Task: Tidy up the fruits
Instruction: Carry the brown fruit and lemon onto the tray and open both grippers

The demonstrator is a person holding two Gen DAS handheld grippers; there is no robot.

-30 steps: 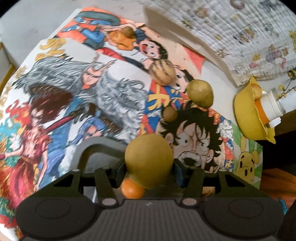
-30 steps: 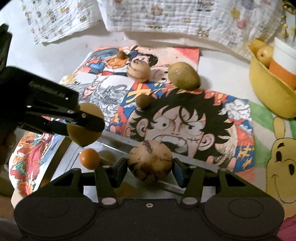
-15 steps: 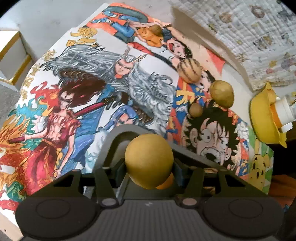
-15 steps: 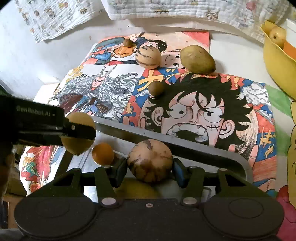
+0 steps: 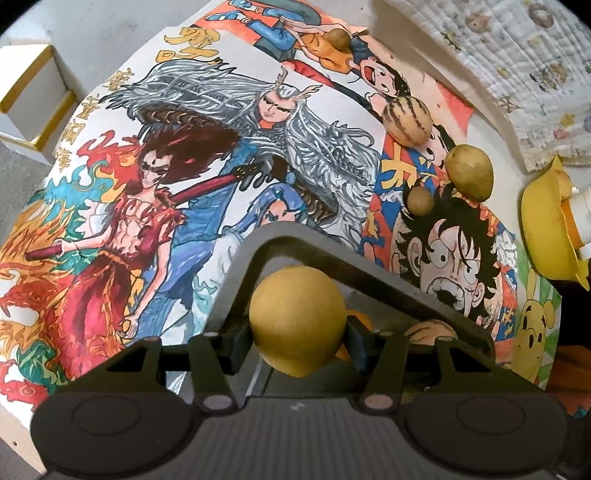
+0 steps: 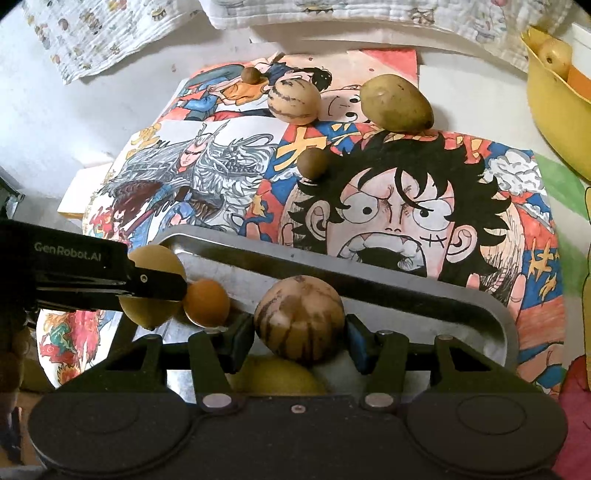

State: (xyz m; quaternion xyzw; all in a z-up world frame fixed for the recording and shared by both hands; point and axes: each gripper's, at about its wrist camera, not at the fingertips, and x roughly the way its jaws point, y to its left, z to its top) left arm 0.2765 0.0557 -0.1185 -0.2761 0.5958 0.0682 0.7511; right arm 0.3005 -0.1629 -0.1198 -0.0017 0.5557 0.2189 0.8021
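A table carries a big spread of cartoon posters, and a quilted cloth lies along its far edge. At the near edge sits a metal tray, resting on the posters. A yellow bowl stands at the far right corner with a small pale fruit inside it. The left gripper is clenched on a round yellow fruit, its pads pressed to both sides, and holds it over the left end of the tray. The right gripper grasps a round striped fruit above the middle of the tray; its pads lie against the fruit and its jaws are just starting to ease apart. In the tray itself, a small orange fruit lies near the left end, just beside the yellow one, and another yellow fruit shows partly beneath the right gripper. Out on the posters, toward the far edge, a green-yellow mango and a striped melon lie near each other. A small brown ball-shaped fruit sits closer to the tray, and a smaller brown one rests at the posters' far left corner.
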